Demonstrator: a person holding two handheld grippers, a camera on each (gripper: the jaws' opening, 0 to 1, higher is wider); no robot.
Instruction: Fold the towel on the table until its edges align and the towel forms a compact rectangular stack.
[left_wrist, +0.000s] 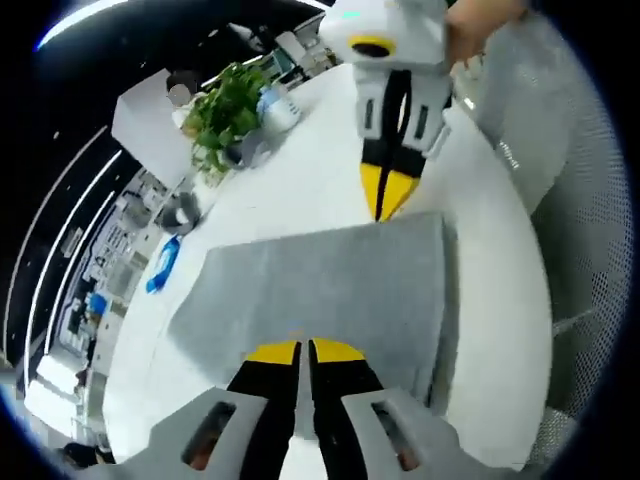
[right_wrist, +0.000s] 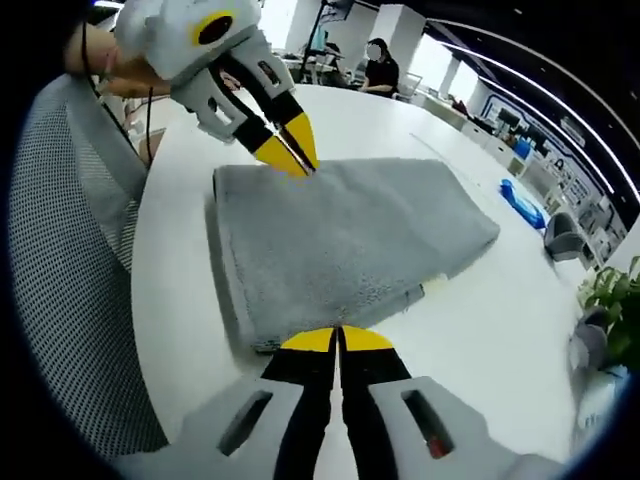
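A grey towel (left_wrist: 320, 285) (right_wrist: 345, 235) lies folded into a flat rectangle on the white table (left_wrist: 300, 150) (right_wrist: 500, 330). My left gripper (left_wrist: 305, 351) (right_wrist: 293, 152) is shut, its yellow tips resting at one short edge of the towel. At the opposite short edge my right gripper (right_wrist: 338, 340) (left_wrist: 385, 200) is also shut, tips touching the cloth. Whether either pair of jaws pinches any cloth is not clear. A small tag pokes out at the towel's side (right_wrist: 432, 290).
A potted plant (left_wrist: 225, 115) (right_wrist: 615, 295), a blue object (left_wrist: 163, 265) (right_wrist: 522, 203) and small items stand along the table's far side. A mesh chair (right_wrist: 70, 270) (left_wrist: 575, 200) sits close to the table edge. A person (right_wrist: 378, 65) sits at the far side of the table.
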